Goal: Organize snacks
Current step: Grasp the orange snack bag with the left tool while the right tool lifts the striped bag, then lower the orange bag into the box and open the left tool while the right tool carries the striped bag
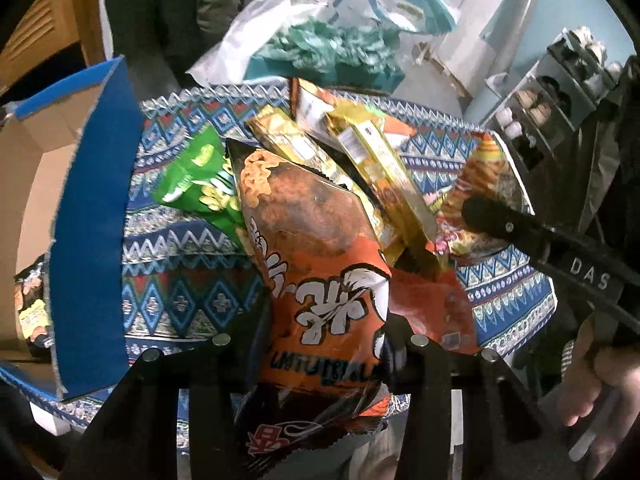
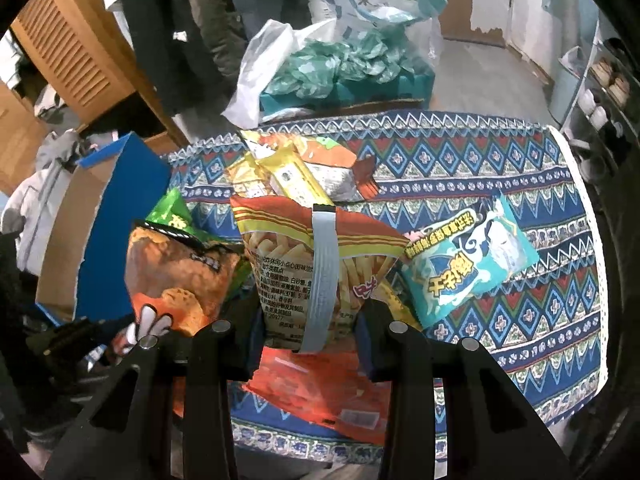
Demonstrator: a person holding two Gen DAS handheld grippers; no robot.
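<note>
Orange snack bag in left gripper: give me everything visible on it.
The orange snack bag is glossy crinkled foil printed with brown ring-shaped snacks, white cartoon lettering and a dark bottom band. It looks sealed and puffy, stands tilted upright, and is pinched low down by the left gripper, above the patterned tablecloth.

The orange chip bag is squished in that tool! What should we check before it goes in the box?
1. Left tool holds the orange chip bag: ok, its fingers are shut on it.
2. Right tool holds the fries bag: ok, shut on it.
3. Cardboard box is open: ok, the blue flap stands up.
4. Space inside the box: cannot tell; one dark packet shows, the rest is hidden.
5. Green bag clear of the lifted bag: cannot tell, their edges overlap.
6. Teal bag out of the way: ok, it lies flat on the patterned cloth.
</note>
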